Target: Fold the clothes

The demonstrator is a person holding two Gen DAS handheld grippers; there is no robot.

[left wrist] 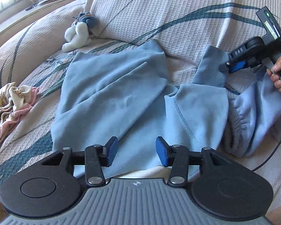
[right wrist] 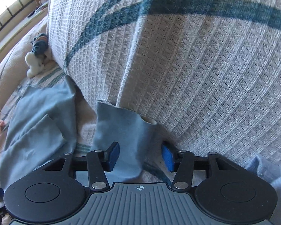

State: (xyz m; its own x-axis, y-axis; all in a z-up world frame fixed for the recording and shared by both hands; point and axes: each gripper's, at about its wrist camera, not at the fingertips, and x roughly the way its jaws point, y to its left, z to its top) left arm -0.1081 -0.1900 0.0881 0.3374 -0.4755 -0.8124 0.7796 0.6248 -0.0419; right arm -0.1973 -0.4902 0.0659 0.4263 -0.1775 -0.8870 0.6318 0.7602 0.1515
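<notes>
A pair of light blue sweatpants lies spread on the sofa seat, with its elastic waistband bunched at the right. One leg lies folded to the left. The other leg's cuff runs up against the back cushion. My left gripper hovers open just above the near edge of the pants, holding nothing. A hand holds my right gripper at that cuff. In the right wrist view the right gripper stands open with the cuff lying between its blue pads, not pinched.
The sofa has a waffle-weave cover with teal stripes, and its back cushion rises just behind the cuff. A small plush toy sits at the back left. A crumpled cream and pink garment lies at the left. A black cable hangs at the right.
</notes>
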